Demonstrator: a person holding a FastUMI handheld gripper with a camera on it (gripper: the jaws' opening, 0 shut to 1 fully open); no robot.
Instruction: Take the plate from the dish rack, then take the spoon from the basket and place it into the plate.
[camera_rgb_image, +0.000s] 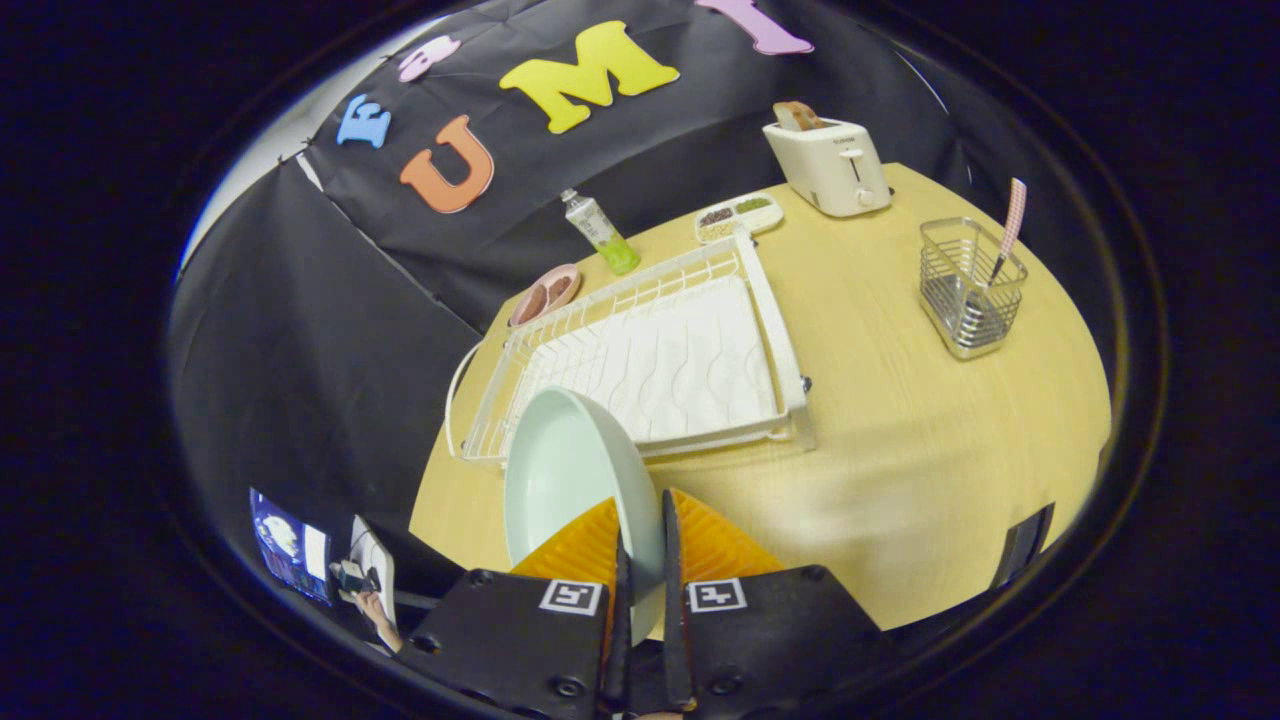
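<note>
Gripper view has the gripper clamped on the rim of the pale plate, both orange fingers pressing it, the plate tilted up over the near end of the white dish rack. Well apart on the wooden table, a wire basket holds the spoon upright. Beyond the rack stand a bottle, a pink dish, a snack tray and a toaster.
</note>
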